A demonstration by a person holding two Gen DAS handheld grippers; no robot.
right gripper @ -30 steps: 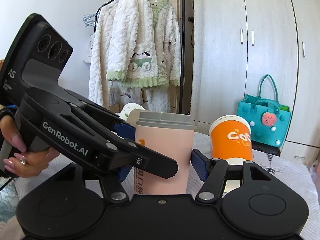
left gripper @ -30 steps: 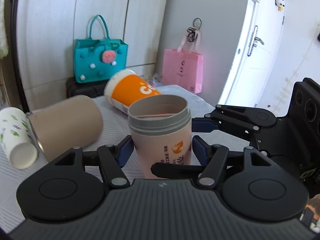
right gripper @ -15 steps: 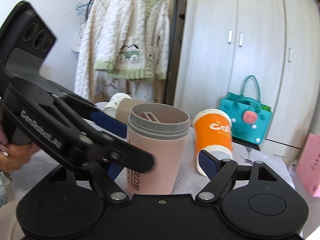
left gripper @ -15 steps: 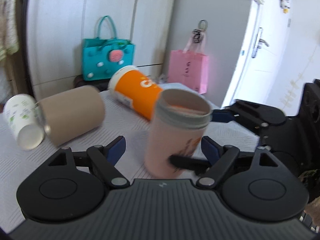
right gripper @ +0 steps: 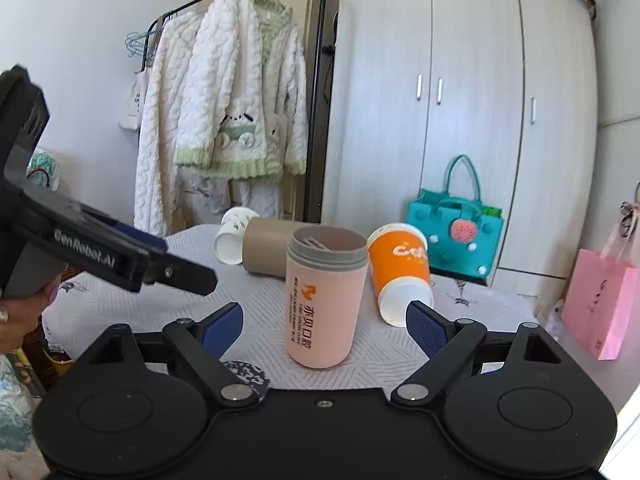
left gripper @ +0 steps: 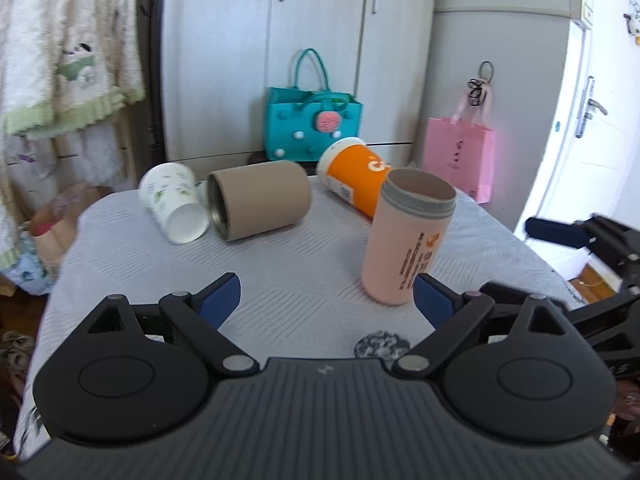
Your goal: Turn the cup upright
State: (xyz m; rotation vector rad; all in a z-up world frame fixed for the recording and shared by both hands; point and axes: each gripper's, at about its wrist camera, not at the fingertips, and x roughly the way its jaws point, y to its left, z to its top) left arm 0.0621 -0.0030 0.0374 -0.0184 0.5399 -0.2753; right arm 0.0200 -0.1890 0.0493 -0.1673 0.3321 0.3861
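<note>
A pink cup [left gripper: 406, 242] with a grey rim stands upright on the white table [left gripper: 280, 280]; it also shows in the right wrist view [right gripper: 324, 296]. My left gripper [left gripper: 326, 296] is open and empty, back from the cup, which is off to its right finger. My right gripper [right gripper: 324, 322] is open and empty, with the cup standing free just beyond its fingers. An orange cup [left gripper: 354, 174], a brown cup [left gripper: 260, 204] and a white patterned cup [left gripper: 174, 202] lie on their sides behind.
The left gripper's body [right gripper: 80, 248] reaches in from the left of the right wrist view. A teal bag [left gripper: 314, 126] and a pink bag [left gripper: 460, 158] stand beyond the table. A white robe [right gripper: 224, 120] hangs on a rack. A dark round patch [left gripper: 380, 344] lies on the table's near edge.
Both grippers have opened wider and drawn back from the pink cup, which stays upright on the table. The left gripper's view has swung left.
</note>
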